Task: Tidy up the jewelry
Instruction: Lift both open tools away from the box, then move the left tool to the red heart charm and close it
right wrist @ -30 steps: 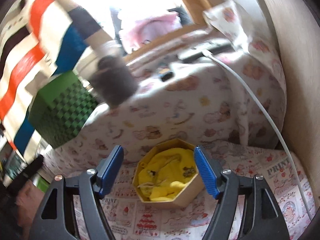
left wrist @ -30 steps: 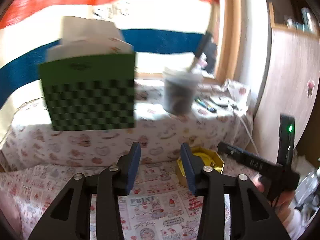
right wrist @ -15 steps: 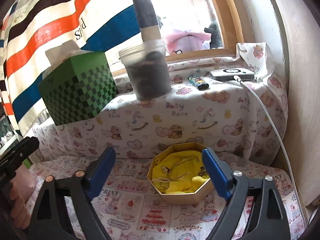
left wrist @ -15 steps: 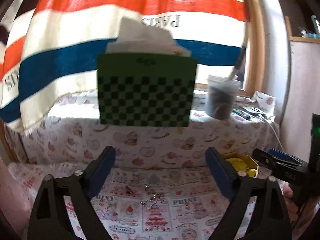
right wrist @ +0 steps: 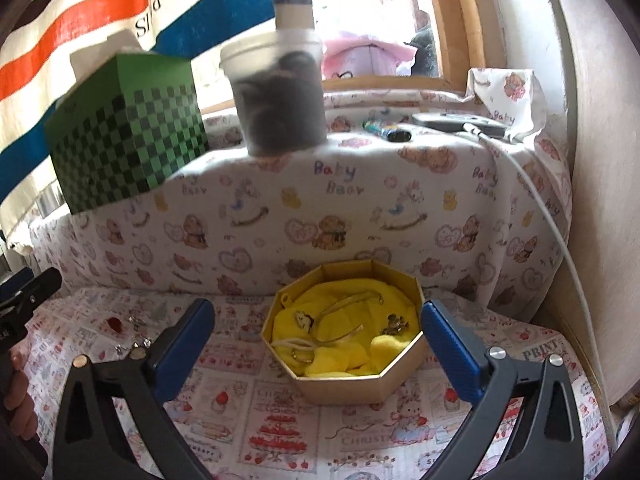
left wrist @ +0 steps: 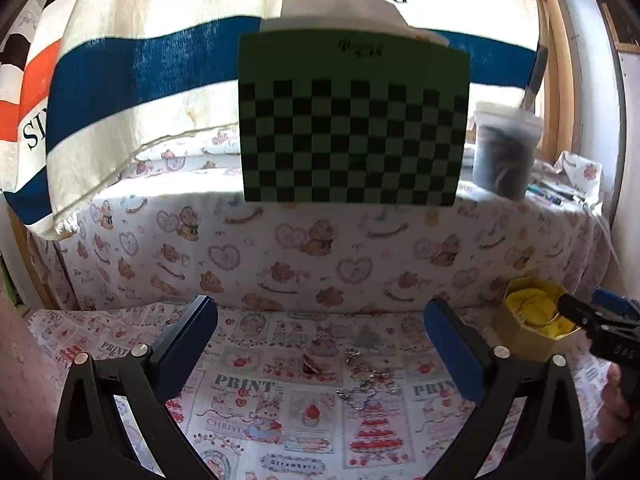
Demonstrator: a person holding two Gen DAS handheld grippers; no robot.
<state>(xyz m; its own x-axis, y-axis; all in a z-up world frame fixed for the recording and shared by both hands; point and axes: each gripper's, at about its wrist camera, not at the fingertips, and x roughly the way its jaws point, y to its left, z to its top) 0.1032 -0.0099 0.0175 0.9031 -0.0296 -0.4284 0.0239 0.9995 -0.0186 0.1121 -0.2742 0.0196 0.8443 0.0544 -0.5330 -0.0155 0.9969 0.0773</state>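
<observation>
My left gripper point(left wrist: 320, 344) has just been spreading its jaws and now stands wide apart with nothing clasped; between its blue pads point(left wrist: 188, 344), a little farther off on the printed cloth point(left wrist: 256, 400), lie the loose jewelry pieces point(left wrist: 360, 376), a small tangle of silvery chain and charms, with a dark reddish piece point(left wrist: 312, 364) just to their left. My right gripper point(right wrist: 316, 348) has likewise just been opening and is released, holding nothing; the octagonal box point(right wrist: 344, 360) sits on the cloth just beyond and between its pads, lined with yellow fabric point(right wrist: 344, 320) that carries a few pieces already: a thin bangle-like band point(right wrist: 348, 308), a ring point(right wrist: 300, 354) and some small charms. From the left camera that box shows at the far right, well apart from the loose pieces, with the tip of my right gripper reaching toward it. On the raised ledge behind, under bear-patterned fabric point(right wrist: 304, 216), stand a green checkered tissue box point(left wrist: 352, 120) and, to its right, a clear tub point(right wrist: 280, 96) of dark contents. A striped towel point(left wrist: 120, 72) hangs at the back.
</observation>
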